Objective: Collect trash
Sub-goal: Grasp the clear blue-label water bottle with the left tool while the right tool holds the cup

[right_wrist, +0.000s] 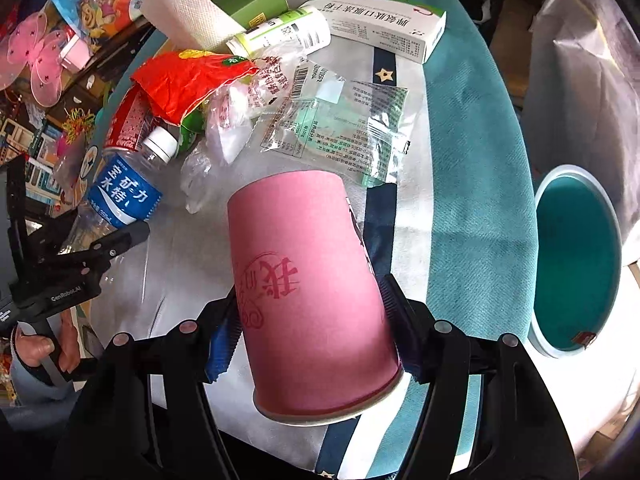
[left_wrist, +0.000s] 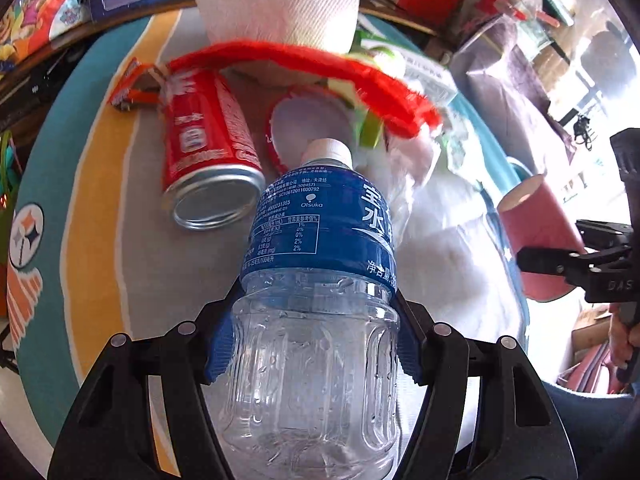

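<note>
surface: striped cloth (right_wrist: 472, 184) | on it: can (left_wrist: 208, 148); wrappers (right_wrist: 340, 128); possibly medicine box (right_wrist: 384, 24)

We lose the paper towel roll (left_wrist: 276, 0) top at the frame edge, the red wrapper (left_wrist: 320, 76) is motion-blurred, the bottle (left_wrist: 312, 340) base is cut off, and it hides the red cap (left_wrist: 296, 128) partly.

Two close fisheye views along each claw, facing the cluttered bench, both showing bottle (left_wrist: 316, 280) (right_wrist: 124, 196) and pink cup (left_wrist: 540, 236) (right_wrist: 312, 300)
</note>
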Action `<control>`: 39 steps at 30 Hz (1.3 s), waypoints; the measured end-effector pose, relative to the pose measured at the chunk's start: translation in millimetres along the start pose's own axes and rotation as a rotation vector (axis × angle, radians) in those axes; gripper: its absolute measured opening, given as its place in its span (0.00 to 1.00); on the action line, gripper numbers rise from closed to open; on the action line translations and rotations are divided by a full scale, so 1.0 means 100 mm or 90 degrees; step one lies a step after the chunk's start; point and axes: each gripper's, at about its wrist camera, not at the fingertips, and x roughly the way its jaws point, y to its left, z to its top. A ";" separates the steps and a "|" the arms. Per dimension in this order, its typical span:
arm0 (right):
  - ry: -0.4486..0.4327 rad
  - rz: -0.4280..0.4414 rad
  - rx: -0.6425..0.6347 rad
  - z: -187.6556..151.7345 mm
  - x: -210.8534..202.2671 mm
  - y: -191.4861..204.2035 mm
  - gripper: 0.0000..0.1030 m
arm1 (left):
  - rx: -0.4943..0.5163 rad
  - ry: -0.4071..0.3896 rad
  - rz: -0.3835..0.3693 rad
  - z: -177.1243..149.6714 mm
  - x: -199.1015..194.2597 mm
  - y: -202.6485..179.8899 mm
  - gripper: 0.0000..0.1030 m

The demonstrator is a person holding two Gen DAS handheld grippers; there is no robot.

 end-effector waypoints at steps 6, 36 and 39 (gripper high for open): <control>-0.014 0.028 0.005 -0.15 -0.10 -0.17 0.61 | 0.000 0.013 0.028 0.15 0.05 -0.04 0.67; -0.013 -0.010 0.083 -0.11 -0.36 -0.41 0.61 | 0.030 -0.042 -0.010 -0.03 -0.29 -0.36 0.63; -0.037 0.014 0.100 -0.12 -0.42 -0.47 0.61 | 0.043 -0.061 -0.027 0.02 -0.47 -0.48 0.63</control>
